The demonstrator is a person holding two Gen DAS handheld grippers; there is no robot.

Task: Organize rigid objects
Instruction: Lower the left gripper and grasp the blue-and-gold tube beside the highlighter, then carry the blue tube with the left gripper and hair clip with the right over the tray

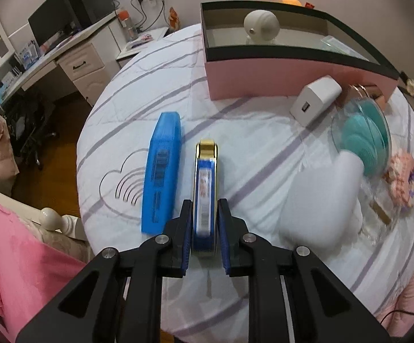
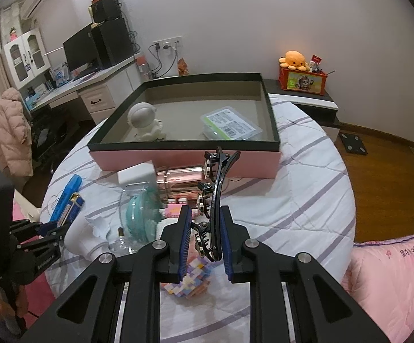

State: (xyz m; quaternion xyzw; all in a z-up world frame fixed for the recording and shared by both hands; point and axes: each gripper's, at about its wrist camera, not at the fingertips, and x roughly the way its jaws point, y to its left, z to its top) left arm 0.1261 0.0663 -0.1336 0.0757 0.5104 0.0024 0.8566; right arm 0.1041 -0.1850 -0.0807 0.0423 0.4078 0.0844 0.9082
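- Left gripper [image 1: 205,223]: clamped on a blue-and-gold tin [image 1: 205,188] standing on edge, low over the bedspread [image 1: 235,131].
- Blue case [image 1: 161,171]: flat on the bedspread, just beside the tin at its 9 o'clock.
- Right gripper [image 2: 205,237]: closed on a black hair clip [image 2: 217,188] (toothed, blade upright).
- Pink box [image 2: 184,160]: open, at 12 o'clock from both grippers; holds a white astronaut figure [image 2: 145,123] and a clear packet [image 2: 229,123].
- White charger [image 1: 315,100]: touching the box wall, beside a teal disc in clear casing [image 1: 361,134].
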